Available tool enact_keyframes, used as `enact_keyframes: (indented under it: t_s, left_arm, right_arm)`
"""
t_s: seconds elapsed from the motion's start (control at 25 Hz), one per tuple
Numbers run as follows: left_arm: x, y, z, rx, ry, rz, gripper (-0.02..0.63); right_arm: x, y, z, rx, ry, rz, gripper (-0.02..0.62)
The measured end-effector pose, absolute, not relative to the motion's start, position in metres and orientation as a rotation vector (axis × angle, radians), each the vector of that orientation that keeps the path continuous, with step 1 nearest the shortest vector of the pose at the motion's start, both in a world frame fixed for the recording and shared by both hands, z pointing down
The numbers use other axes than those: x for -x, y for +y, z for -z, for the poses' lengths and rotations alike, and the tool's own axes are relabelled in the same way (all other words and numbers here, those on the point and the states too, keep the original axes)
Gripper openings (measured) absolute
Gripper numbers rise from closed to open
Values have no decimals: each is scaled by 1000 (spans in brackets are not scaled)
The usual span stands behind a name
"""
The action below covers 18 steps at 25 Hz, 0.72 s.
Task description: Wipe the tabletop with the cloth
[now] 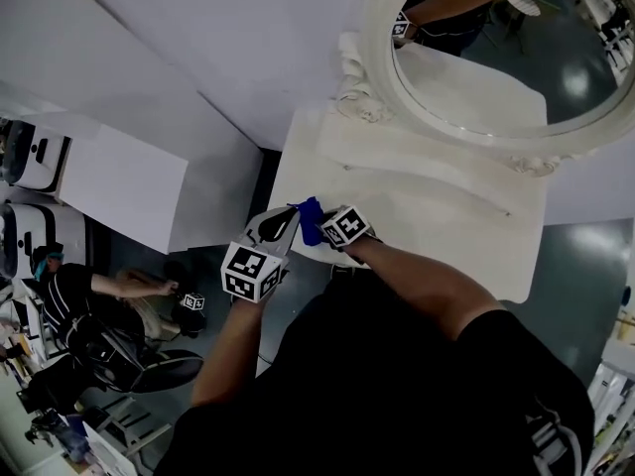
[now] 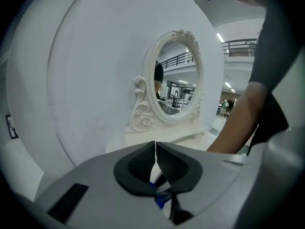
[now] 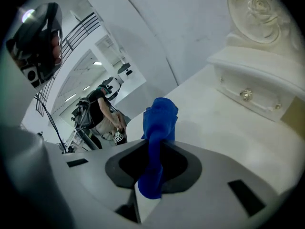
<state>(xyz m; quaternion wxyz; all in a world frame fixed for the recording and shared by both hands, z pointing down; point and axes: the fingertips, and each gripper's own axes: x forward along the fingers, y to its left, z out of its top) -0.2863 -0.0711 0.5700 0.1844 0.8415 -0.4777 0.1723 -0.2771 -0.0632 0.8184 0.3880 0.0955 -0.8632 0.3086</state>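
Note:
The blue cloth (image 1: 311, 221) hangs bunched over the front left corner of the white vanity tabletop (image 1: 427, 216). My right gripper (image 1: 335, 228) is shut on the cloth. In the right gripper view the cloth (image 3: 159, 123) sticks up past the jaws of the right gripper (image 3: 155, 151), above the tabletop (image 3: 214, 123). My left gripper (image 1: 286, 224) sits just left of the cloth. In its own view the left gripper (image 2: 156, 147) has its jaws closed tip to tip. A sliver of blue (image 2: 160, 198) shows low between the finger bases.
An ornate oval mirror (image 1: 496, 58) stands at the back of the table, with a small drawer unit (image 3: 246, 95) under it. A white wall runs behind. A person (image 1: 109, 296) crouches on the floor to the left near chairs and gear.

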Motion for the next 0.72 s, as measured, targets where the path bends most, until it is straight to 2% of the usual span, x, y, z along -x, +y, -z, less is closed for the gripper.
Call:
enact_keyframes:
  t_s: [0.36, 0.72]
  left_arm:
    - [309, -67, -575, -2356, -1355, -508, 12]
    - [276, -85, -573, -2427, -1273, -515, 12]
  right_arm:
    - [275, -51, -849, -215, -2149, -778, 60]
    - [220, -58, -852, -307, -2126, -797, 60]
